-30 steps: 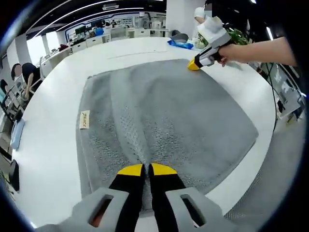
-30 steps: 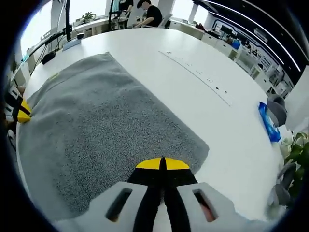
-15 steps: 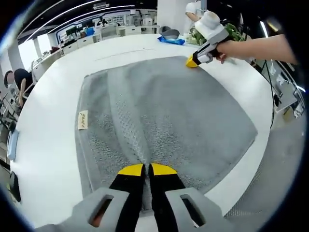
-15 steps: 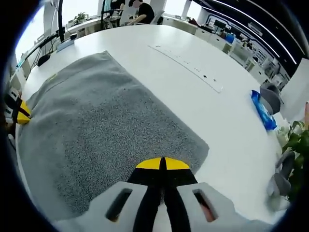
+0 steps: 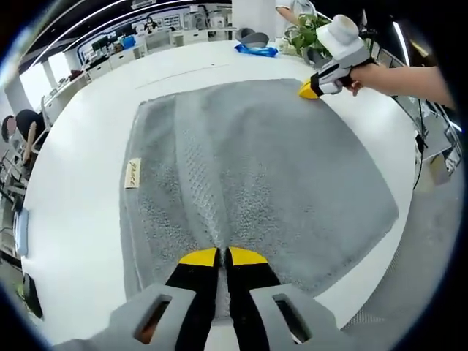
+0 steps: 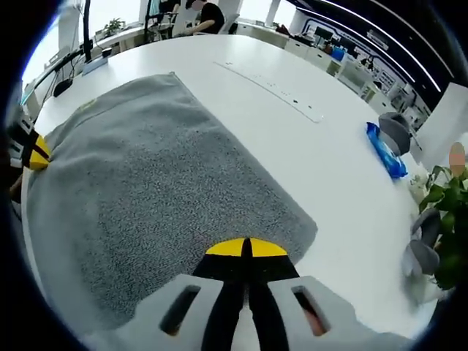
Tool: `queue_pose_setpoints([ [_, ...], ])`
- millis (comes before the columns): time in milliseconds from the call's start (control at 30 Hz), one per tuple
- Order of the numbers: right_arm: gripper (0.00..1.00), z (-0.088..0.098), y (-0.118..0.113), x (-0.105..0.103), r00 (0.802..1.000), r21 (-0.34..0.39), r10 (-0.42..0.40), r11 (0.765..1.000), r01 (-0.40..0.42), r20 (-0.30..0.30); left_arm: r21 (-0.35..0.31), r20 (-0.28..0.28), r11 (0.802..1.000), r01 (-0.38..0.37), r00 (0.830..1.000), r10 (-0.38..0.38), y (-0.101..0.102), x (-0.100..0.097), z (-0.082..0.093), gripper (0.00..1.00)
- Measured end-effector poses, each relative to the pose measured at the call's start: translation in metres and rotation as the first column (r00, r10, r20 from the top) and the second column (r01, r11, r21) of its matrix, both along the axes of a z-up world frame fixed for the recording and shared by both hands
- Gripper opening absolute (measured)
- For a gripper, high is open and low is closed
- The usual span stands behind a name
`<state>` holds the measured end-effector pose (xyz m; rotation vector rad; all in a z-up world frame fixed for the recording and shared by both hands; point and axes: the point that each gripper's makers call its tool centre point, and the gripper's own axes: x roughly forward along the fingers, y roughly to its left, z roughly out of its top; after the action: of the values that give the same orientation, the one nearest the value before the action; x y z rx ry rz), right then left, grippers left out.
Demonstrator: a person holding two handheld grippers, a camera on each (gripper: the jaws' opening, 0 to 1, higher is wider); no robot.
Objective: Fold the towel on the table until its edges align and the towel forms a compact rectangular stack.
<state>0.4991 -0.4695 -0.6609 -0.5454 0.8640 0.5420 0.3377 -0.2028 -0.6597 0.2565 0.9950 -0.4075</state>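
Observation:
A grey towel (image 5: 248, 161) lies spread flat on the white round table (image 5: 73, 190), with a small cream label (image 5: 132, 174) near one side. My left gripper (image 5: 223, 256) is shut on the towel's near edge, its yellow-tipped jaws pressed together over the cloth. At the towel's far corner my right gripper (image 5: 311, 89), held by a person's hand, pinches the cloth. In the right gripper view the towel (image 6: 139, 190) stretches away from my right gripper (image 6: 246, 248), which is shut on that corner, and my left gripper (image 6: 33, 153) shows at the far left edge.
A blue packet (image 6: 385, 140) and a grey dish (image 6: 398, 131) lie on the table beyond the towel, with a green plant (image 6: 446, 197) beside them. A thin seam line (image 6: 267, 82) crosses the tabletop. The table's rim (image 5: 380, 270) runs close behind the towel's right side.
Both views have shifted with the hands. In the left gripper view the right gripper now sits further right with the corner. Both grippers stay shut on the towel.

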Motion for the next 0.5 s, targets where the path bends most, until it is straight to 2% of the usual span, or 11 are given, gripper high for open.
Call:
queue_pose_setpoints([
  [133,0.0,0.0,-0.004,-0.004,1.0,0.005,-0.013,1.0,0.013,-0.003,0.026,-0.009,0.999,0.019,1.0,-0.018,-0.001,0.004,0.0,0.04],
  [300,0.0,0.0,-0.01,-0.01,1.0,0.005,-0.021,1.0,0.021,0.002,0.01,-0.011,1.0,0.007,1.0,-0.007,0.001,0.009,0.0,0.04],
  [500,0.0,0.0,-0.016,-0.017,1.0,0.007,-0.029,1.0,0.03,-0.008,0.05,-0.026,0.998,0.046,0.999,-0.045,0.0,0.017,0.0,0.04],
])
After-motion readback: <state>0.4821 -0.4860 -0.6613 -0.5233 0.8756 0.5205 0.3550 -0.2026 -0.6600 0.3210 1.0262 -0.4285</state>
